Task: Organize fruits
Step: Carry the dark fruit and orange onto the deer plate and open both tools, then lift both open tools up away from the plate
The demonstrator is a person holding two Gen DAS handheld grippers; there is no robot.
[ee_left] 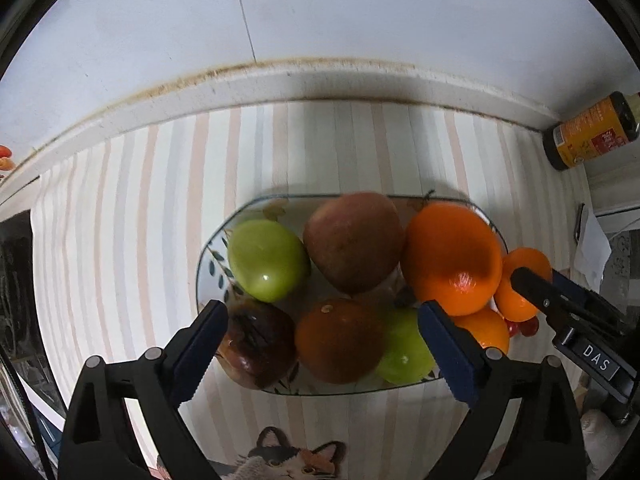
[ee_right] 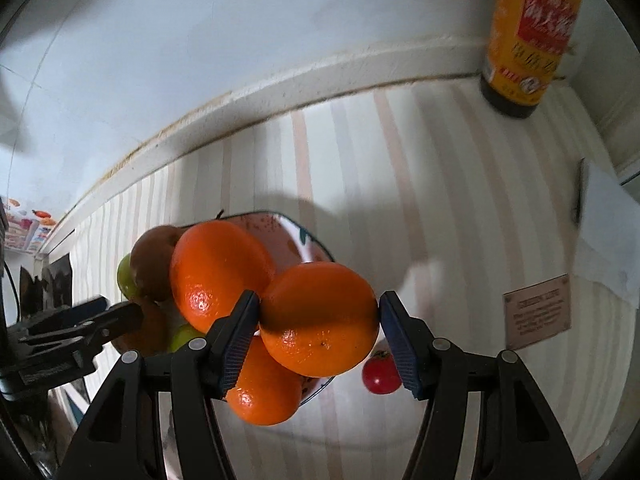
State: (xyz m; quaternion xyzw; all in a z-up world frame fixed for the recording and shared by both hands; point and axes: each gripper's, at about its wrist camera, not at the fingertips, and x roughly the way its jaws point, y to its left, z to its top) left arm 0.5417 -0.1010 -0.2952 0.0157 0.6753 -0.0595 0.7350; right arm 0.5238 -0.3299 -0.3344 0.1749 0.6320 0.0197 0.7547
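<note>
A patterned oval plate [ee_left: 208, 264] on the striped cloth holds several fruits: two green apples [ee_left: 266, 258], a reddish-brown fruit [ee_left: 352, 240], a dark bruised one [ee_left: 256, 340] and oranges [ee_left: 452, 256]. My left gripper [ee_left: 320, 344] is open and empty, hovering over the plate's near side. My right gripper [ee_right: 318, 322] is shut on an orange [ee_right: 320, 316] and holds it over the plate's right end [ee_right: 292, 232], above other oranges [ee_right: 220, 268]. The right gripper's fingers [ee_left: 536, 288] show in the left wrist view at that orange [ee_left: 520, 276].
A dark sauce bottle with a yellow label [ee_right: 528, 36] stands at the back right by the wall ledge. Small red tomatoes [ee_right: 380, 372] lie on the cloth right of the plate. White paper [ee_right: 608, 232] and a small brown card [ee_right: 538, 312] lie to the right.
</note>
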